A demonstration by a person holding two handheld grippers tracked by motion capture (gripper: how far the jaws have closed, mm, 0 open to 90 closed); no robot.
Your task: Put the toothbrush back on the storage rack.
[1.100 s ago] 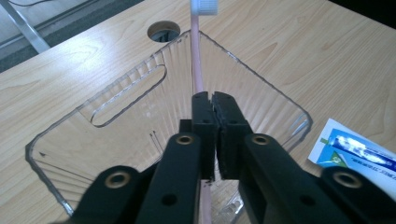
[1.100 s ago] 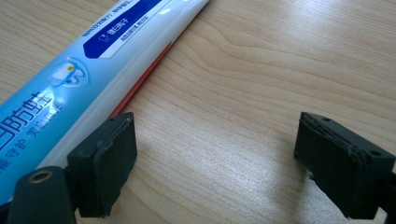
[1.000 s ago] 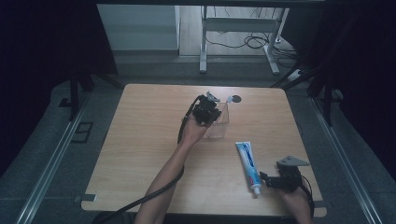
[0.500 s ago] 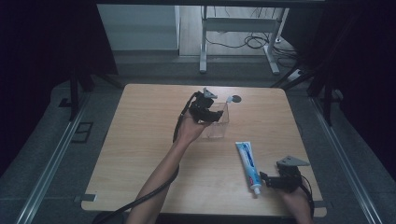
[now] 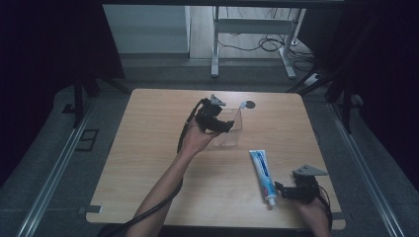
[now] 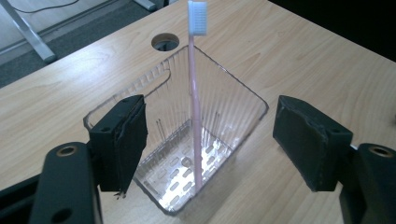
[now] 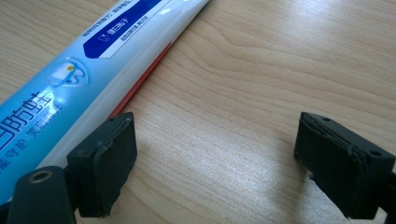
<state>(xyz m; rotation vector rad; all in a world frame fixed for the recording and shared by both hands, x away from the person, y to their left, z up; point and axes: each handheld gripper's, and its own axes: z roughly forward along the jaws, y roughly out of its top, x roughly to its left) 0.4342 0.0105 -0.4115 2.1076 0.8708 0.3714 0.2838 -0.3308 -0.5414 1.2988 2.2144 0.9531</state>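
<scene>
My left gripper [image 6: 210,144] has just been opening its jaws, so they're wide now around the pink toothbrush [image 6: 194,93], which stands in the clear holder [image 5: 228,129] near the table's [image 5: 148,148] far edge. Right gripper [image 7: 210,163] sits wide open on nothing, just beside the toothpaste tube [image 7: 93,70] near the front right corner.

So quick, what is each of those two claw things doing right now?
Left gripper: open, jaws just opened, apart from the toothbrush standing in the clear holder.
Right gripper: open, holding nothing, beside the toothpaste tube.
</scene>
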